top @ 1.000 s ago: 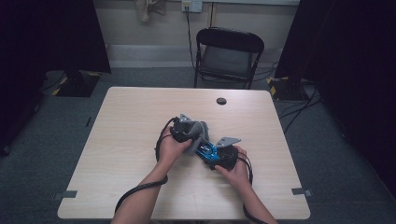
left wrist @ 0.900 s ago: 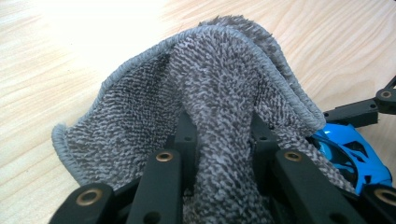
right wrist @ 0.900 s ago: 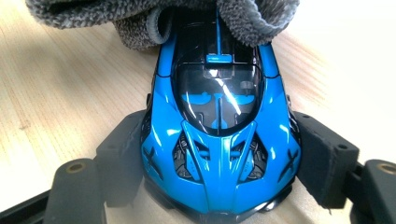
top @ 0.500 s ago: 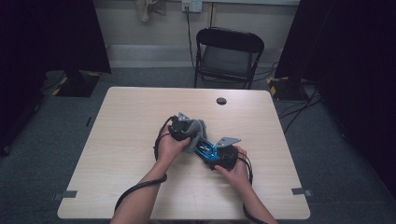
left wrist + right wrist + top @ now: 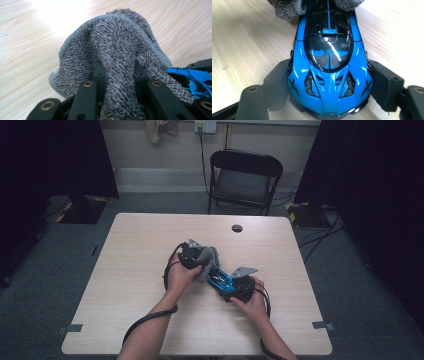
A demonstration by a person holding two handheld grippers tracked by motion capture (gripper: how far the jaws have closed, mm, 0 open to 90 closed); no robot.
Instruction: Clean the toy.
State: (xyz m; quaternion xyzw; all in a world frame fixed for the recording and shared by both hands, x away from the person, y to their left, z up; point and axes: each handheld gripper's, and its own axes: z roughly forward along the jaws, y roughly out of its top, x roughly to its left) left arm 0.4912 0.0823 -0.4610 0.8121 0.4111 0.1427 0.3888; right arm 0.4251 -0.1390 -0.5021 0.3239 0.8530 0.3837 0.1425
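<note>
Barely any change over the last second: your two hands have stayed locked mid-worktop (image 5: 125,250), so you're probably still wiping, not repositioning. Your left hand-held gripper (image 5: 117,75) pinches a fold of the grey cloth (image 5: 112,45), which drapes over the car's far end. Your right hand-held gripper (image 5: 329,85) clamps the blue toy car (image 5: 328,62) by its sides, just above the worktop. The cloth hides the car's far end and your left jaw tips. Whether the car touches the worktop, I can't tell.
</note>
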